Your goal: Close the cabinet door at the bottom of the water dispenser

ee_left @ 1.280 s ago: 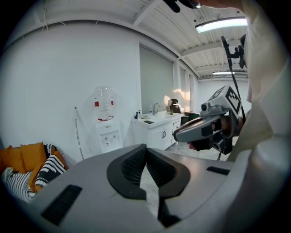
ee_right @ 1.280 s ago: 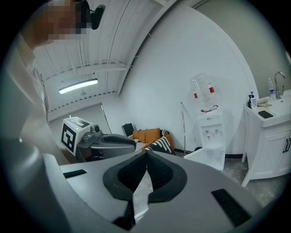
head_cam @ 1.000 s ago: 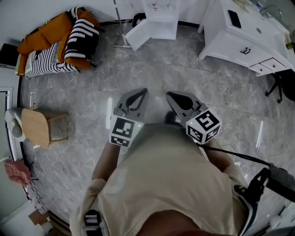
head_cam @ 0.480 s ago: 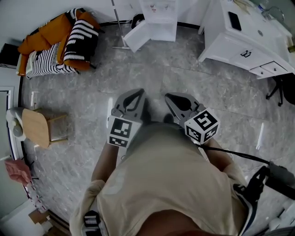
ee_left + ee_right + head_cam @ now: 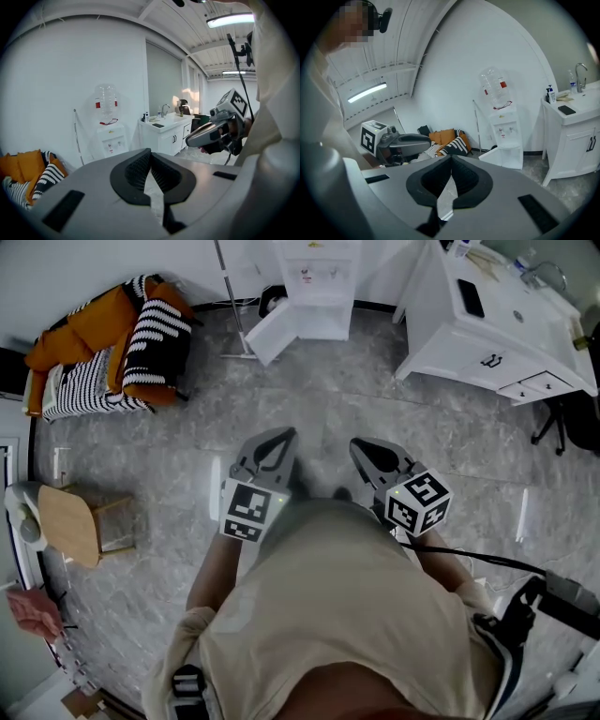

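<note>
The person is standing well back from the water dispenser (image 5: pixel 317 273), which is sitting against the far wall with a large bottle on top; its bottom cabinet door (image 5: pixel 272 329) is hanging open, swung out to the left over the floor (image 5: pixel 375 390), so the task's step is not yet done. Both claws are being carried close to the torso and aimed toward the dispenser, likely because nothing needs grasping on the way; the left claw (image 5: pixel 281 439) is showing its ribbed pads pressing together with nothing between them, and the right claw (image 5: pixel 367 451) is likewise closed and empty. A closed claw is probably suiting a push on the door panel better than a spread one.

To the right of the dispenser a white counter (image 5: pixel 441 324) with a sink is standing; to the left a thin pole (image 5: pixel 228 287) is leaning just beside the open door, and further left a sofa (image 5: pixel 103 343) with orange and striped cushions is lying; a small wooden stool (image 5: pixel 70 521) is sitting well apart. Bare floor is lying between person and door; only the pole seems to be crowding the door's side.
</note>
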Demonstrator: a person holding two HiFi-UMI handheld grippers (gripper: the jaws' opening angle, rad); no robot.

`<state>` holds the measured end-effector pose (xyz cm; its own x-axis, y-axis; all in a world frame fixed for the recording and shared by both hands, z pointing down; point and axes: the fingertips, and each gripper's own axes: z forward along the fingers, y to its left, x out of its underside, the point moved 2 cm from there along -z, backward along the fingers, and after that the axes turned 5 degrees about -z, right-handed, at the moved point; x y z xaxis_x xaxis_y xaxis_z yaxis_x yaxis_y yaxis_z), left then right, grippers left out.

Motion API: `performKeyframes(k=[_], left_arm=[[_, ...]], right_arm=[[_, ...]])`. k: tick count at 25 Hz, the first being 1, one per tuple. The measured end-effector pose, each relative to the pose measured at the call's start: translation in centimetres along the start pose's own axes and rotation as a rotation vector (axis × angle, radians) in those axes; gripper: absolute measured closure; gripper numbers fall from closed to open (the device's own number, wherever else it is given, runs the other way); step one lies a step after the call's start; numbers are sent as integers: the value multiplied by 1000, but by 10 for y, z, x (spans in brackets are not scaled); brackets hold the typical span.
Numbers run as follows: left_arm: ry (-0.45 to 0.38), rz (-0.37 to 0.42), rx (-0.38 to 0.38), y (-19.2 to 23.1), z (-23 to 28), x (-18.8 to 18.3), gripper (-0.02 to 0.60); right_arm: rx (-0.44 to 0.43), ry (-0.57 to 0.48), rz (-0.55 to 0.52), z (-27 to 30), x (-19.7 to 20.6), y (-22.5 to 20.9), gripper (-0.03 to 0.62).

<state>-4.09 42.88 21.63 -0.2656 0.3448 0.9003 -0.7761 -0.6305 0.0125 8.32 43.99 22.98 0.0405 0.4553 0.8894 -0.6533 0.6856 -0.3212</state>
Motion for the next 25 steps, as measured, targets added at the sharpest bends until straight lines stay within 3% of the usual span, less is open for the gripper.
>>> performKeyframes(k=[12, 19, 25], left_arm=[[-66, -144, -8, 126, -25, 9, 588], [-97, -124, 48, 182, -21, 5, 588], [-100, -119, 83, 210, -15, 6, 588]], right_arm=[[-24, 101, -90, 106, -36, 35, 577], [27, 123, -147, 153, -54, 49, 577], [85, 122, -130, 169, -60, 46, 577]])
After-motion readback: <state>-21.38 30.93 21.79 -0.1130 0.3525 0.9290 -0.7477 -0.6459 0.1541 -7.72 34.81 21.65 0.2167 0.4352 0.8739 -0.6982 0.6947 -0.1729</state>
